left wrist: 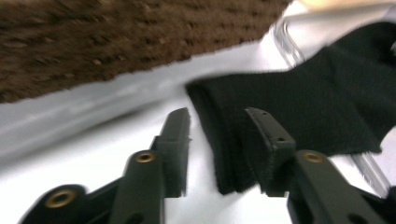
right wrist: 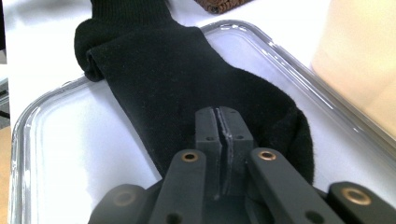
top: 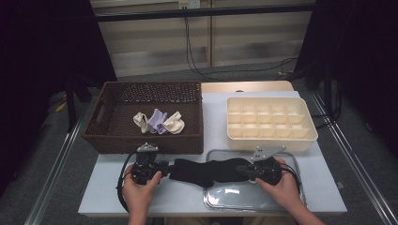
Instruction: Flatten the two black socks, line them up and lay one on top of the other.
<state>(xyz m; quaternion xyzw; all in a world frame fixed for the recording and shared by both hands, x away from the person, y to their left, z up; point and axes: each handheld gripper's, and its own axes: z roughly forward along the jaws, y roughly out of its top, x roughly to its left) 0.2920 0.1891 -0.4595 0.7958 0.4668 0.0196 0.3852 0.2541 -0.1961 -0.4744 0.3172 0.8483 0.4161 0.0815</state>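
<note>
No lettering could be read as you stretched the black sock [top: 209, 169] lengthwise across the table's near edge, its toe over the clear tray [top: 220, 199], its cuff pointing toward your left. Your right gripper [right wrist: 222, 127] was clenched on the toe; your left gripper [left wrist: 217, 128] stood released, jaws parted astride the cuff

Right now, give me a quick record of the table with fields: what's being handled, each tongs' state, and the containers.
handled item: black sock, stretched from the clear tray onto the table
left tongs: open, sock's cuff edge between the jaws
right tongs: shut on black sock at its toe end
wicker basket: three small pale socks inside
cream divided box: compartments look empty
</note>
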